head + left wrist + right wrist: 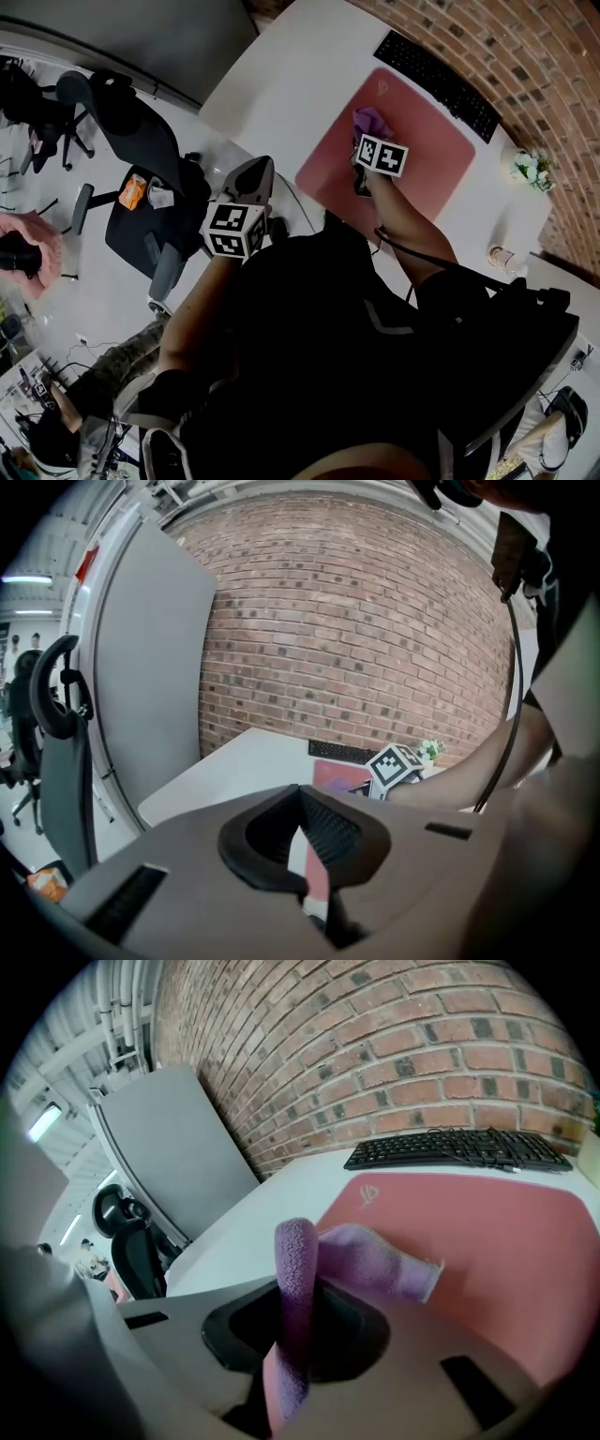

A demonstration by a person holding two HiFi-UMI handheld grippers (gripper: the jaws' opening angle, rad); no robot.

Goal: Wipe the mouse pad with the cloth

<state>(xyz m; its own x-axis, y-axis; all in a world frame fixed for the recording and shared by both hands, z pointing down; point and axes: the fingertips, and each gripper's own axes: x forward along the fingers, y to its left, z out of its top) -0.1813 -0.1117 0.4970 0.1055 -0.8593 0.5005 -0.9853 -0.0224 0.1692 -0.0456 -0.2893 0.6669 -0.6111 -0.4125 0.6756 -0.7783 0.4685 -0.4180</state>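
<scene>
A pink mouse pad lies on the white desk, in front of a black keyboard. My right gripper is shut on a purple cloth, whose free end rests on the pad's left part. My left gripper hangs off the desk's near-left edge, away from the pad, with its jaws together and nothing between them. In the left gripper view the pad shows small beyond the jaws.
A brick wall runs behind the desk. A small plant and a cup stand at the desk's right end. A black office chair stands on the floor to the left, with people seated further left.
</scene>
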